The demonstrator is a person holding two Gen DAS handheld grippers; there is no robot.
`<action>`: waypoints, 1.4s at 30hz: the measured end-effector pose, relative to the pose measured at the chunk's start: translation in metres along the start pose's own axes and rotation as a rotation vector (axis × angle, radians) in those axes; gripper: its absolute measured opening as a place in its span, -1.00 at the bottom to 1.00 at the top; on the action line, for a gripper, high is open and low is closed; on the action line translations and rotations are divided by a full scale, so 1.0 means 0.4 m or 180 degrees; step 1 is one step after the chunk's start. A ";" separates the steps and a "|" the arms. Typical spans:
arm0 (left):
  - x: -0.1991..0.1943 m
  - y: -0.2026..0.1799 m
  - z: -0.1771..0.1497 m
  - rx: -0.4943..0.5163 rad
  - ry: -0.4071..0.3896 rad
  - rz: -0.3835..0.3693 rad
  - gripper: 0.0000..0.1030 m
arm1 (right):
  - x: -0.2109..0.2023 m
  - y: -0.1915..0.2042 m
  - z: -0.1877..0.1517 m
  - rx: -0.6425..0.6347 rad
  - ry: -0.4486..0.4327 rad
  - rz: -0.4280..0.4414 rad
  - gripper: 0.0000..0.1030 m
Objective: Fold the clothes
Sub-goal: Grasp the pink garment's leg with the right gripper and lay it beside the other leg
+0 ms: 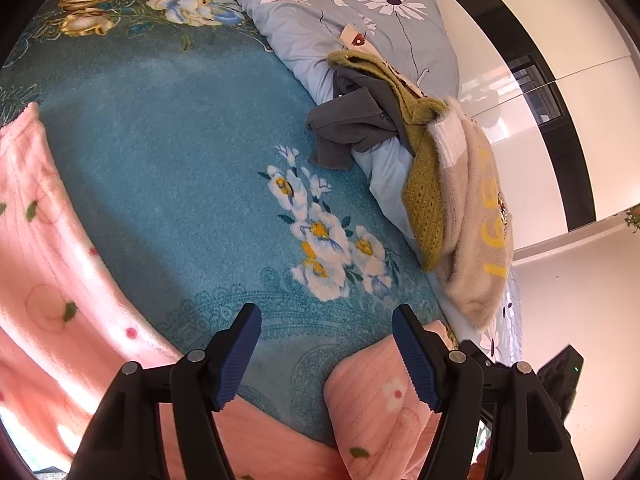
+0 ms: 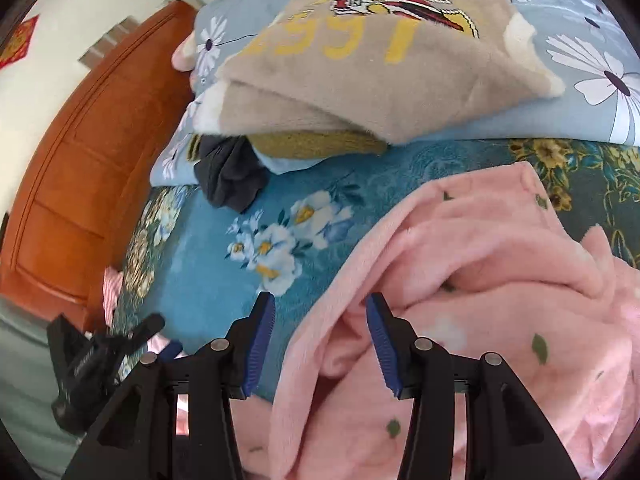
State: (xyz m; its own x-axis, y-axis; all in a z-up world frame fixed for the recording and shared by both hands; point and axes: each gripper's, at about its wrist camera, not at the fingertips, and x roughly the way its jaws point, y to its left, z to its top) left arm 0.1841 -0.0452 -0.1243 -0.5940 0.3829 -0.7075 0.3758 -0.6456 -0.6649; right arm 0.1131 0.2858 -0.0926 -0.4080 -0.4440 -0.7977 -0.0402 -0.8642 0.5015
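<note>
On the bed: teal blanket (image 1: 168, 152) with white and yellow flower print, spread flat as the working surface. Pink fleece (image 2: 472, 280), printed with small leaves and dots, lies rumpled across the near side of the blanket; in the left wrist view it runs along the left edge and shows again as a folded corner at lower right. Left claw (image 1: 326, 350): jaws wide, empty, over bare blanket just beside that pink corner. Right claw (image 2: 320, 334): jaws wide, empty, straddling the edge of the pink fleece where it meets the blanket; contact cannot be told. Quilt (image 1: 328, 28), pale blue with white daisies, bundled along the far side of the bed. Stacked on the quilt: beige sweater (image 2: 372, 76) with yellow numerals and a cartoon print, folded, on top; olive knit (image 1: 424, 184) beneath it, edge showing; grey garment (image 1: 352, 124), crumpled, spilling from the quilt onto the blanket. Orange-brown headboard (image 2: 80, 160) at the left of the right wrist view. White glossy wardrobe (image 1: 520, 92) beyond the quilt. Left claw also visible as a black shape at the lower left of the right wrist view.
</note>
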 end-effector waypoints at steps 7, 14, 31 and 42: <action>0.013 0.019 0.003 -0.0130 0.0056 -0.0072 0.39 | 0.143 -0.059 0.092 0.0632 0.0239 -0.0557 -0.89; -0.044 0.094 0.041 -0.0475 -0.0072 -0.0332 0.39 | -0.007 0.056 0.110 0.0263 -0.0356 -0.0472 -0.91; -0.209 0.493 0.116 -0.1102 -0.0370 0.0148 0.39 | 0.421 0.664 -0.269 -0.2636 0.0914 -0.0061 -0.77; -0.050 0.483 0.291 -0.0934 -0.0134 0.0190 0.39 | 0.196 0.491 -0.166 -0.2056 0.0401 -0.0158 -0.19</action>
State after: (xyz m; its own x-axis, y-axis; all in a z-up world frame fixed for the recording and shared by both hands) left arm 0.1857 -0.2547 -0.2106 -0.5913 0.3185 -0.7409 0.5967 -0.4452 -0.6676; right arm 0.1336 0.0655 -0.0788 -0.3082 -0.3903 -0.8676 0.5151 -0.8352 0.1927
